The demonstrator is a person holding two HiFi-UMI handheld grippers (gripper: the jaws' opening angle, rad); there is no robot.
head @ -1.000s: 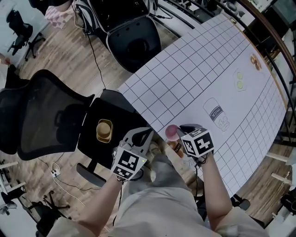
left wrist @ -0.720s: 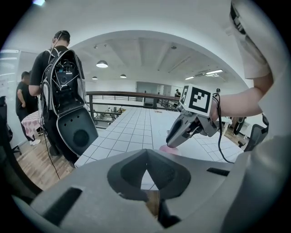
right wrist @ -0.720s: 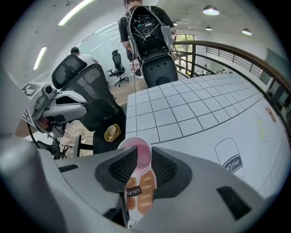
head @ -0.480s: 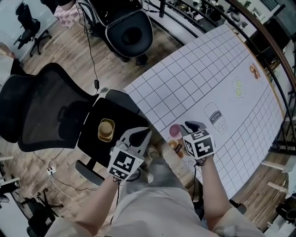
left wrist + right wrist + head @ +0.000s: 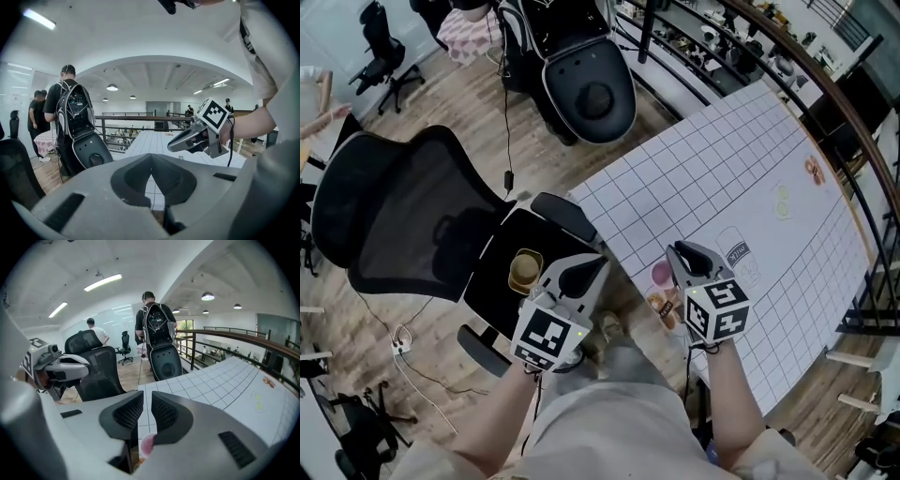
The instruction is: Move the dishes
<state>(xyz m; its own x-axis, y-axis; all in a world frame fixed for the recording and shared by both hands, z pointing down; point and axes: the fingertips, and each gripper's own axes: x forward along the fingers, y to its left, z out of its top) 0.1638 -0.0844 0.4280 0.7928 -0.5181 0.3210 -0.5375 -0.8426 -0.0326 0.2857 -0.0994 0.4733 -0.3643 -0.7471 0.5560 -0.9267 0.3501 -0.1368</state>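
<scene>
Table (image 5: 712, 159) job looks hardly begun: left gripper (image 5: 598, 263) jaws are pressed together on nothing, right gripper (image 5: 677, 249) jaws have just been closing, a small gap with nothing in it, cup (image 5: 661, 274) just under them, bowl (image 5: 525, 270) on the chair (image 5: 492, 291) beside the left jaws.

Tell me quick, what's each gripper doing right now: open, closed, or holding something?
Left gripper: closed, tips together, nothing held.
Right gripper: open by a narrow gap, jaws have just been closing, nothing between them.
</scene>
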